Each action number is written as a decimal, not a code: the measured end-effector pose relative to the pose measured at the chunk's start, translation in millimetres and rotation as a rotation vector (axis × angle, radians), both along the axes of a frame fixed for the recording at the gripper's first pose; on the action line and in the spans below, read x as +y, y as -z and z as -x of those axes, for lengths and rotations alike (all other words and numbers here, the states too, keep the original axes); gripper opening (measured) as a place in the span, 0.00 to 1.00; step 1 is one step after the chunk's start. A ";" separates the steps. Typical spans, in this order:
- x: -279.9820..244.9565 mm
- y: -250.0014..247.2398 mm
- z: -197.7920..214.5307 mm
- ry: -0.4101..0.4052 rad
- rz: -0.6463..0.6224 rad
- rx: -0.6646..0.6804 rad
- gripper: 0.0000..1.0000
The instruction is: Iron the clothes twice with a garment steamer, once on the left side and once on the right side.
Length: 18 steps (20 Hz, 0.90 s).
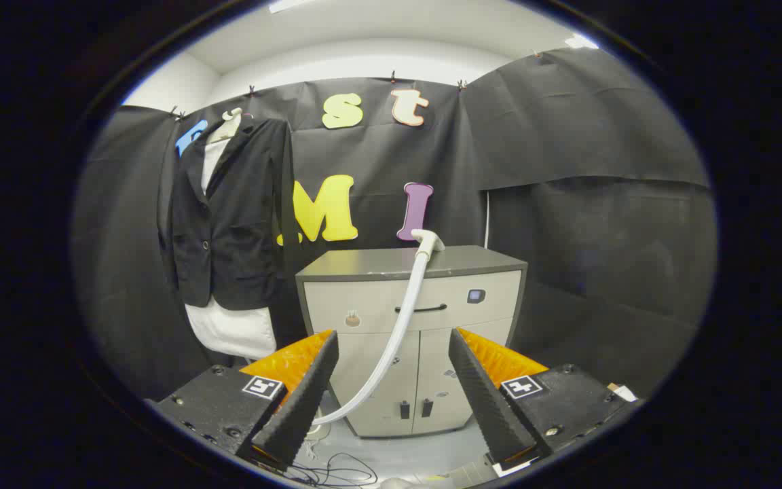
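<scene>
My gripper [391, 380] is spread wide, holding nothing. Beyond it the steamer head [427, 240] rests on a grey cabinet [364, 299], its hose [401, 319] drooping to the floor. I'd guess the head is light and rigid, best grasped at its neck; the hose will drag. The jacket [231, 210] hangs left of the cabinet, cables [337, 472] underfoot.

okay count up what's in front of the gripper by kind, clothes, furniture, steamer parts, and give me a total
Clothes: 2, black jacket over a white garment
Furniture: 1, grey cabinet
Steamer parts: 2, head on the cabinet, hose
Total: 5
The gripper is open, holding nothing.
</scene>
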<state>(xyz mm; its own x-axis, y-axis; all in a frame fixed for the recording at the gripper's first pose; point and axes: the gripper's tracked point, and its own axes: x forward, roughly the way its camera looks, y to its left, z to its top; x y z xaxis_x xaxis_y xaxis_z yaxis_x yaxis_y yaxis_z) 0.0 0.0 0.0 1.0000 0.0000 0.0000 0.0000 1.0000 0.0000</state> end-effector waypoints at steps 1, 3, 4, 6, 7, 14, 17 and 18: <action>0.7 -0.9 -0.6 0.003 0.001 0.002 1.00; 4.4 -1.0 -2.0 -0.002 0.001 0.005 1.00; 6.3 -2.8 -2.3 -0.004 0.004 0.005 1.00; 10.3 -5.1 -2.5 -0.010 0.012 0.003 1.00; 12.2 -6.9 -2.7 -0.012 0.015 -0.001 1.00; 17.6 -7.7 -9.8 -0.016 0.023 0.001 1.00; 8.6 -15.7 -19.4 -0.001 0.013 0.004 1.00; 4.5 -20.0 -24.2 0.006 0.009 0.003 1.00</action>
